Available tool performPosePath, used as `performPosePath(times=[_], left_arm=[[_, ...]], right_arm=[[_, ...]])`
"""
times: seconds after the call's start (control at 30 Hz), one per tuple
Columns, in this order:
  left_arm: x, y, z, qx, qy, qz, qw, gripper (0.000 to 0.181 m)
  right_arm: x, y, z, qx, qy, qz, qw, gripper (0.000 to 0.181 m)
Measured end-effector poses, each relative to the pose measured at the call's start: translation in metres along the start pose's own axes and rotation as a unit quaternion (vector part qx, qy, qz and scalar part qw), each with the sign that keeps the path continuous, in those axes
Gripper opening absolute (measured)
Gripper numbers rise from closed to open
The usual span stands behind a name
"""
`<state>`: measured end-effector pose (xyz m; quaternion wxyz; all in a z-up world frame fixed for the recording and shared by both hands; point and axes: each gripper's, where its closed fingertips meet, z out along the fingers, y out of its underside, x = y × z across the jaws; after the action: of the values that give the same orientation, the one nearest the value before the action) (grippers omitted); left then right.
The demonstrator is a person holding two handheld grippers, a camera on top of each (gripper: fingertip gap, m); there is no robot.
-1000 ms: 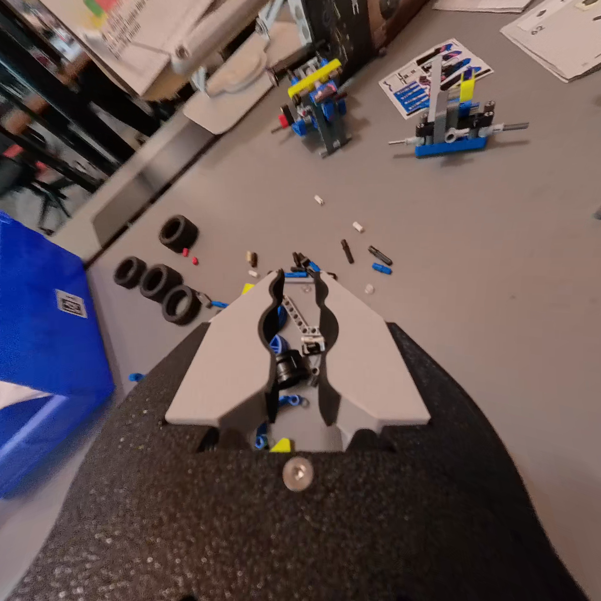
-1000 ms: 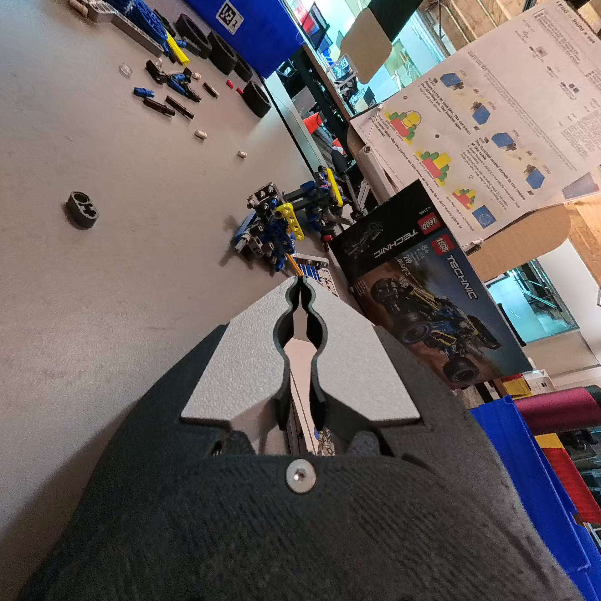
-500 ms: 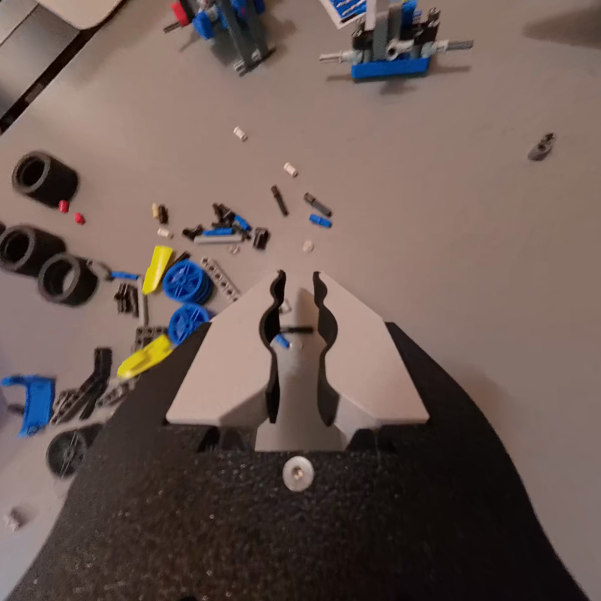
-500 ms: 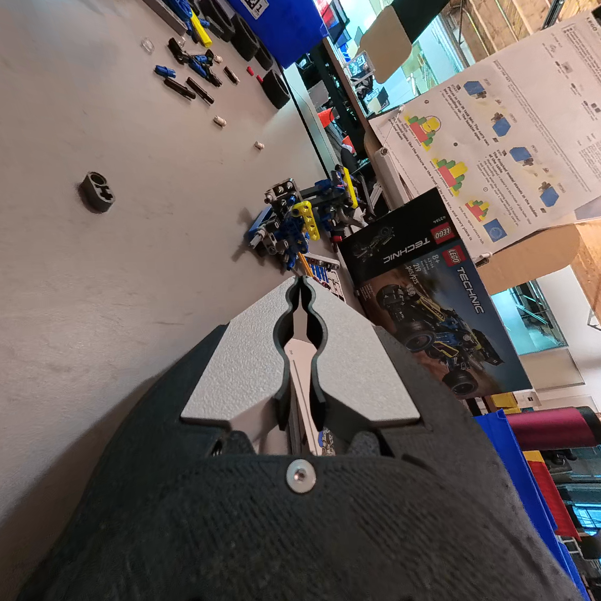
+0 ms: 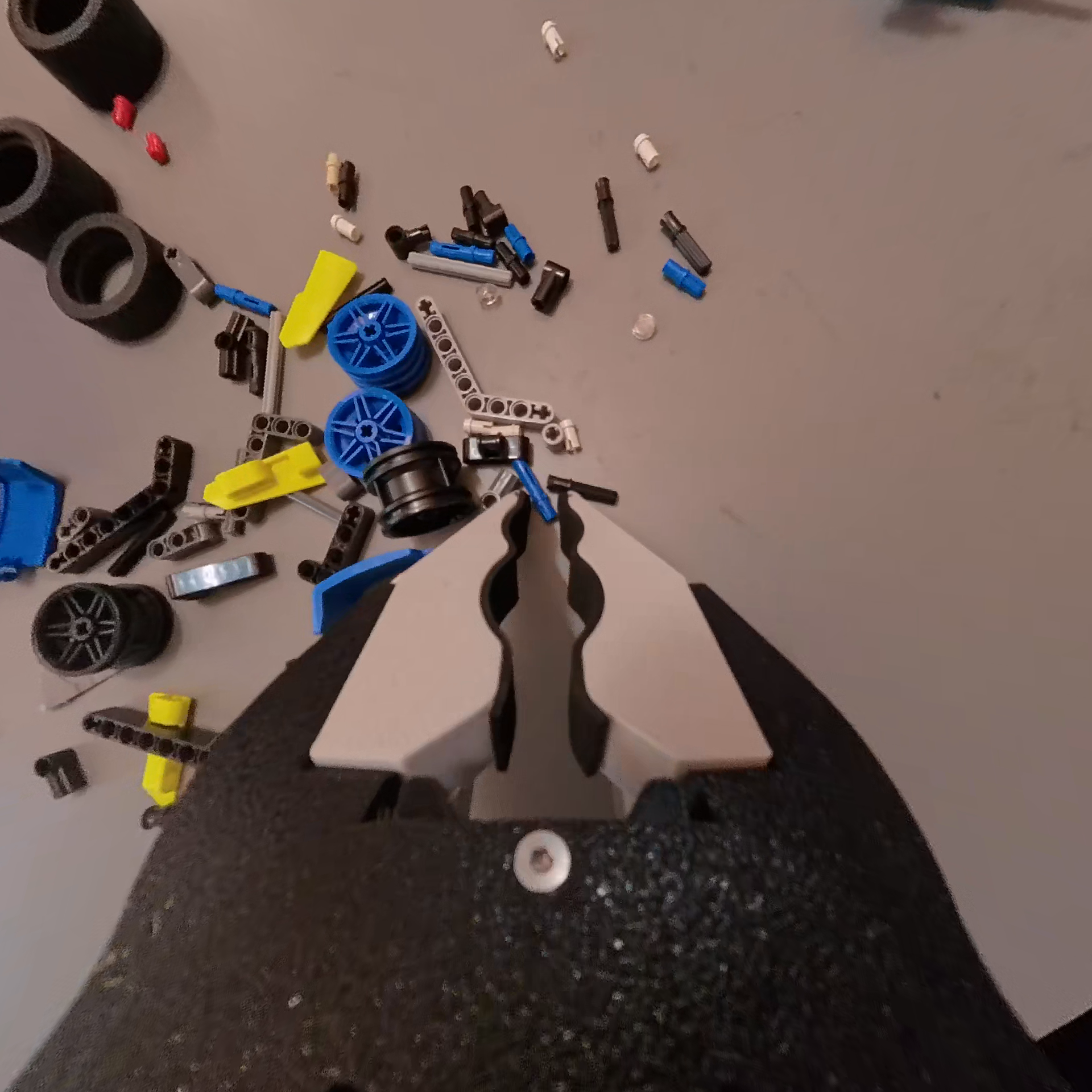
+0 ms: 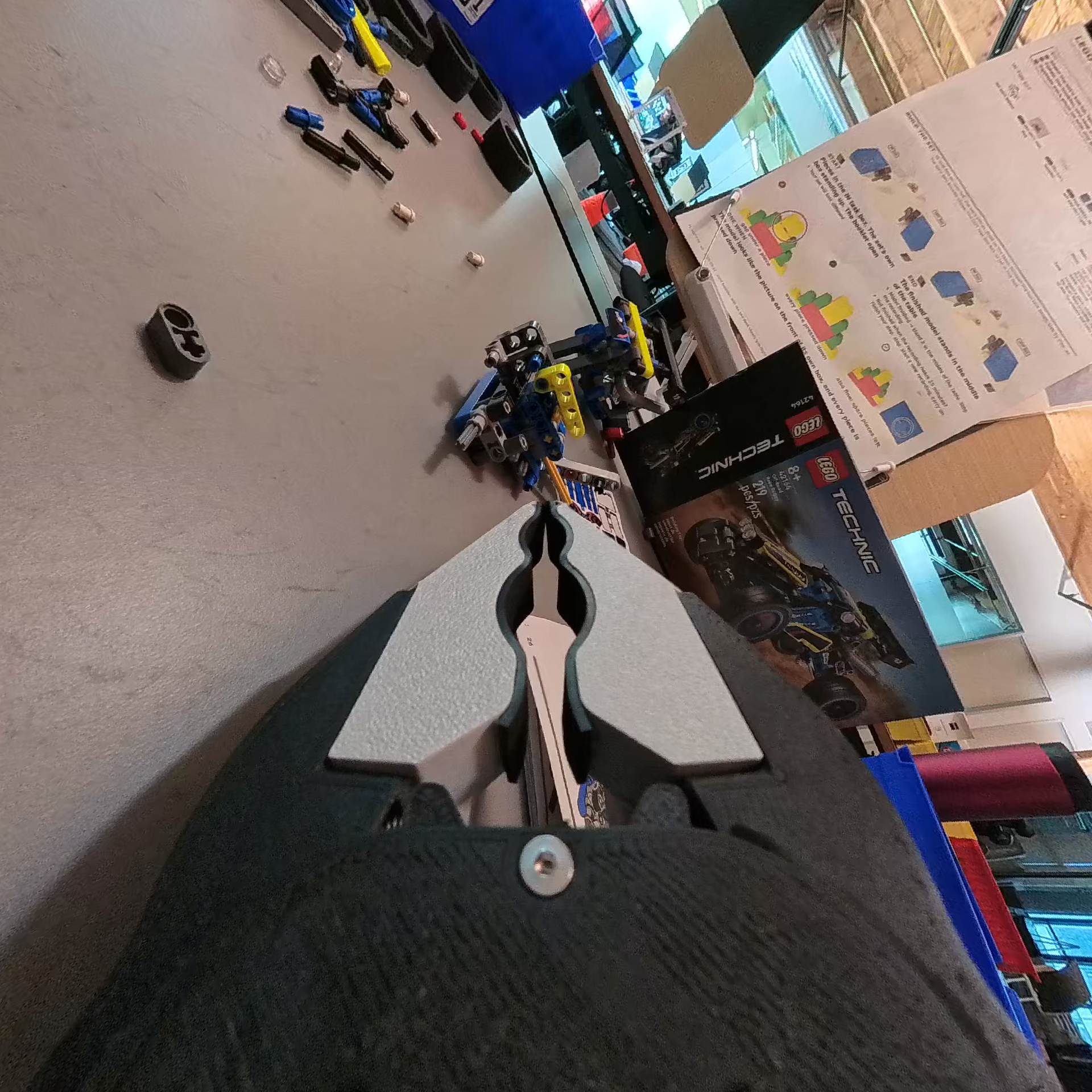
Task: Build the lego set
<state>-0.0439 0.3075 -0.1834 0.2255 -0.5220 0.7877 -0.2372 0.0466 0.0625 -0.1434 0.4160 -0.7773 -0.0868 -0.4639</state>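
In the left wrist view, loose Lego parts lie on the grey table point(image 5: 857, 413): two blue wheel hubs point(image 5: 371, 345), a black hub point(image 5: 416, 487), yellow panels point(image 5: 266, 475), a grey bent beam point(image 5: 473, 378) and several pins. My left gripper point(image 5: 540, 502) is open by a narrow gap and holds nothing. Its tips sit over a blue pin point(image 5: 535, 490), beside a black pin point(image 5: 582, 489). My right gripper point(image 6: 545, 513) is shut and empty, low over the table. It points toward two partly built assemblies point(image 6: 532, 402).
Black tyres point(image 5: 112, 278) and a tyre on a hub point(image 5: 97, 626) lie at the left. A dark grey connector point(image 6: 177, 340) lies alone on the table. The set's box point(image 6: 786, 532), a sticker sheet point(image 6: 591, 490), an instruction board point(image 6: 916, 266) and a blue bin point(image 6: 520, 47) stand beyond. There is about 25 cm between the tips of the two grippers. From my left tips it is roughly 4 cm to the black hub point(image 5: 416, 487); from my right, 30 cm.
My left gripper has tilted down and come close over the pile of loose parts, and the assemblies have left its view. My right gripper has barely shifted and stays shut.
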Motion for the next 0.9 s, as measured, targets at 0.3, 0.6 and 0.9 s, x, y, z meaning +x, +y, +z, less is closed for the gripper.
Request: performPosePath(times=[0.3, 0.6, 0.9], left_arm=[[0.004, -0.010, -0.010, 0.019, 0.001, 0.003, 1.000, 0.000], [0.052, -0.046, -0.025, 0.076, 0.036, 0.086, 0.993, 0.000], [0.021, -0.008, -0.024, 0.045, -0.023, 0.026, 0.998, 0.000]], right_arm=[[0.003, -0.001, -0.003, 0.004, 0.009, 0.005, 1.000, 0.000], [0.000, -0.019, -0.013, 0.017, -0.018, 0.002, 1.000, 0.000], [-0.015, -0.014, -0.013, -0.007, -0.011, -0.089, 0.996, 0.000]])
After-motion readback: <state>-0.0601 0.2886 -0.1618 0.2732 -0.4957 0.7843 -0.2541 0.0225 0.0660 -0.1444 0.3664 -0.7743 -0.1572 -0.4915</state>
